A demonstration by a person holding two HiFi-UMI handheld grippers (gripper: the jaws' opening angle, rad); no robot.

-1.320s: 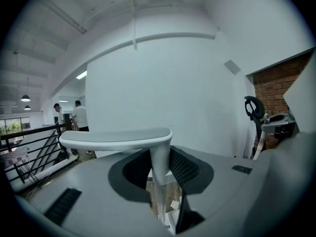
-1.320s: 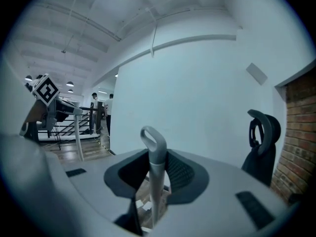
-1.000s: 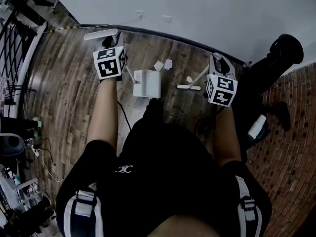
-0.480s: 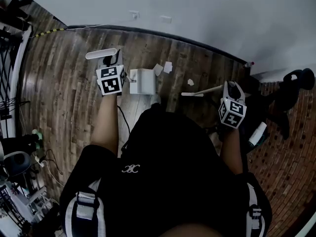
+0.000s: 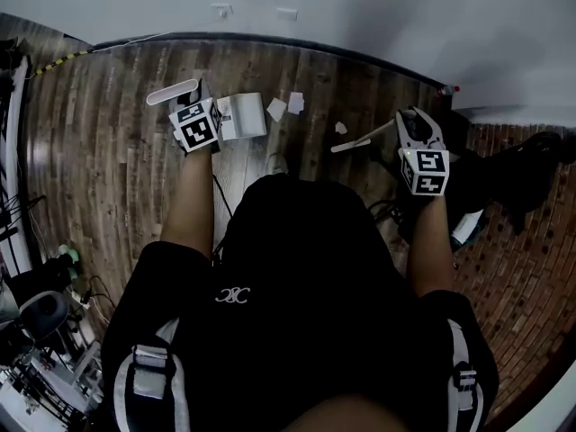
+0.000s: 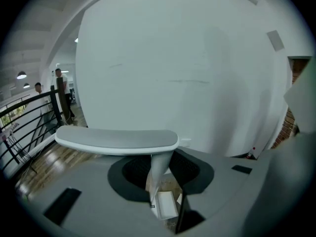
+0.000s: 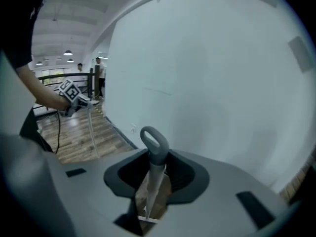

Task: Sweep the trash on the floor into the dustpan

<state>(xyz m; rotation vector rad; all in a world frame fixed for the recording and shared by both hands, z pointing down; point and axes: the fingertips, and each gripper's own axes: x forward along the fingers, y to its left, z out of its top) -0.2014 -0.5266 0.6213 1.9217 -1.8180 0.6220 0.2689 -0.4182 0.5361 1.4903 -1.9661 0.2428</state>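
Note:
My left gripper [image 5: 196, 103] is shut on the thin pole of a white dustpan [image 5: 241, 117], just below its grey T-shaped grip [image 6: 116, 141]. The pan [image 6: 165, 204] rests on the wooden floor. Right of the pan, close together, lie two white paper scraps [image 5: 276, 109] [image 5: 295, 103]. A smaller scrap [image 5: 340, 128] lies further right. My right gripper [image 5: 412, 121] is shut on a broom stick [image 7: 152, 186] below its loop end [image 7: 154, 141]. The broom's flat head [image 5: 346, 146] is near the small scrap.
A white wall with a black baseboard [image 5: 297, 45] runs just beyond the trash. Brick flooring [image 5: 522, 259] begins at the right, with dark equipment [image 5: 531, 156] on it. Cables and gear [image 5: 45, 304] crowd the left, by a railing [image 6: 29, 112] where people stand.
The dustpan has moved from just in front of the two scraps to their left. My right gripper has swung out to the right with the broom. The head view has shifted.

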